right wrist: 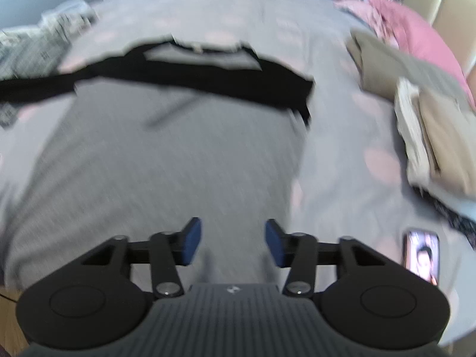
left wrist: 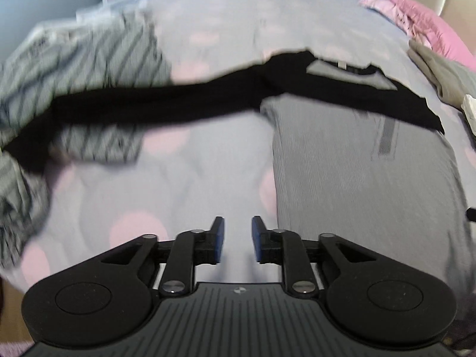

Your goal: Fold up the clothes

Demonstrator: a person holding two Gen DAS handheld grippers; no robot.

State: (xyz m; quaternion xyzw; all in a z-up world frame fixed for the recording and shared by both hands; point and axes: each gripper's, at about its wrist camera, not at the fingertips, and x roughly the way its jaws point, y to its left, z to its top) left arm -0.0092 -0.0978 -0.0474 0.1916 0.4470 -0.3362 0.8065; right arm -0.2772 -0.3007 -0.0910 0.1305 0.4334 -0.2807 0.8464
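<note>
A grey shirt with black sleeves and collar (left wrist: pixel 357 166) (right wrist: pixel 166 154) lies flat on the bed. One long black sleeve (left wrist: pixel 154 104) stretches out to the left, and a short black band (right wrist: pixel 267 92) crosses its top right. My left gripper (left wrist: pixel 237 232) hovers above the bedsheet just left of the shirt's near edge, jaws apart with nothing between them. Over the shirt's lower part hangs my right gripper (right wrist: pixel 233 236), jaws wide apart and empty. Both views are blurred by motion.
A striped grey garment (left wrist: pixel 89 68) lies crumpled at the left. Folded beige clothes (right wrist: pixel 428 119) and a pink blanket (right wrist: pixel 416 29) sit at the right. A phone (right wrist: pixel 422 255) with a lit screen rests on the bedsheet (left wrist: pixel 208 23) near the right gripper.
</note>
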